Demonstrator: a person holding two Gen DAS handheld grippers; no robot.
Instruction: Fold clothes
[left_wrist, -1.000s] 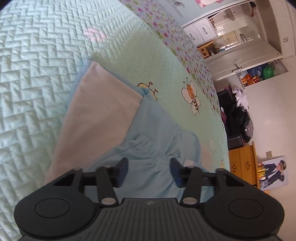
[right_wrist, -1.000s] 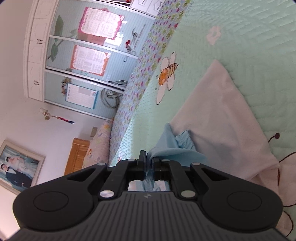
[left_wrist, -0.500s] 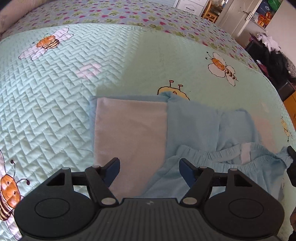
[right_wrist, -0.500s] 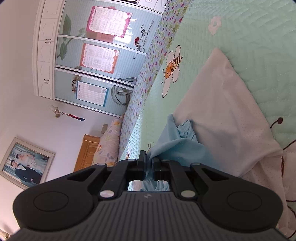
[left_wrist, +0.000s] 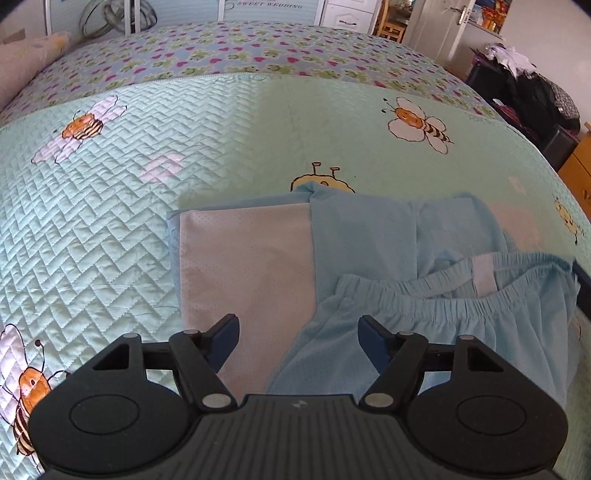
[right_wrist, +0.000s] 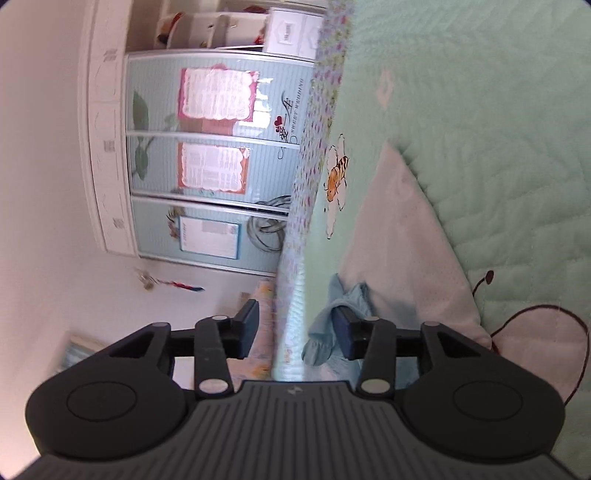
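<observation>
Quilted bee-print bed (left_wrist: 122, 206) carries the blue shorts (left_wrist: 436, 306), partly folded, with their pale-pink panel (left_wrist: 247, 266) just ahead of our left gripper (left_wrist: 297, 334), whose jaws stand wide apart with nothing between them. Our right gripper (right_wrist: 295, 326) has its jaws well parted too, gripping nothing, a loose blue corner (right_wrist: 332, 325) brushing the inside of its right-hand jaw. Risk as we judge it: that corner could snag on the pad and drag the fold askew, and the gathered waistband (left_wrist: 461, 299) may bunch.
</observation>
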